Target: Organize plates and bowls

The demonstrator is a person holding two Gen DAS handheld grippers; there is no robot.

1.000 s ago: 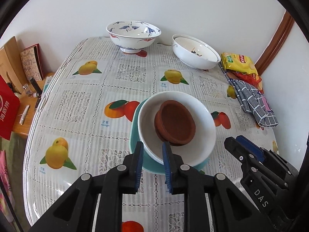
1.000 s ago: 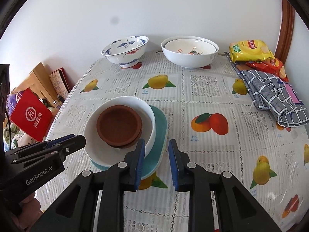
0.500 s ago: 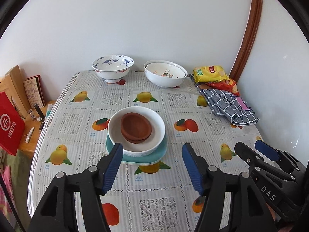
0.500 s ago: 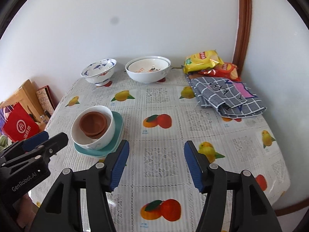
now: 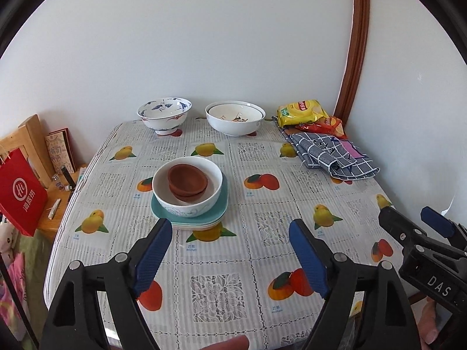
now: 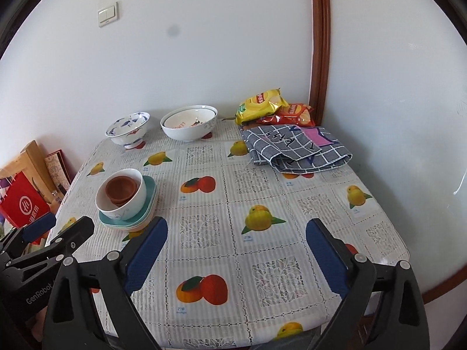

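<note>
Stacked bowls [image 5: 188,185] | fruit-print table [image 5: 262,262], white wall corner | both grippers released, just widened, empty

On the counter [image 5: 221,262], left of the middle, stacked plates [image 5: 189,215] carry a bowl [image 5: 186,186], and smaller dishes [image 5: 188,179] nest in it. Behind them, by the wall, two more bowls stand side by side: the footed bowl [image 5: 164,113] left, the wide bowl [image 5: 235,118] right. Snack bags [image 5: 302,112] lie in the back right corner, a folded cloth [image 5: 329,157] just before them. My fingers [image 5: 153,250] hang over the near edge.
</note>
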